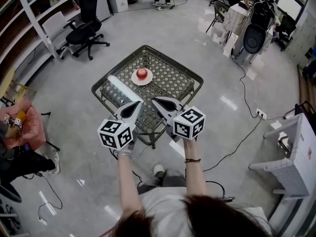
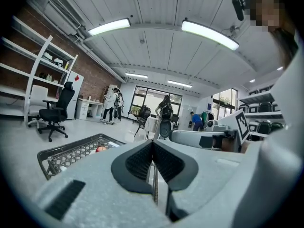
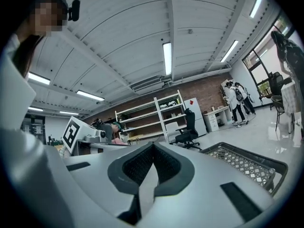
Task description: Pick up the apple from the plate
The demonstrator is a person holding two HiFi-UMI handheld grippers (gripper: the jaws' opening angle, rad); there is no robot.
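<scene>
apple: red, on a white plate at the middle of the table, touched by neither claw; in the left gripper view the apple shows beyond the table's rim, at 10 o'clock of the claw tips
left claw: pads pressed together with nothing between them, held over the 6 o'clock part of the table, pointing to 12 o'clock
right claw: pads likewise pressed together and bare, just beside the left claw, the two meeting in a V aimed at the plate
table edges: dark wire mesh with a raised rim all round, set corner-on, with corners at 12, 3, 6 and 9 o'clock; the rim stands above the mesh in the right gripper view
on the mesh: a pale long strip at 8 o'clock of the plate, apart from it
open room: bare grey floor rings the table; office chair at 10 o'clock, white shelving beyond it, a cable across the floor at 3 o'clock, a white rack at 4 o'clock, all well apart from the table
markings: black-and-white square patterns on the cubes of both claws; other print is too small to read
</scene>
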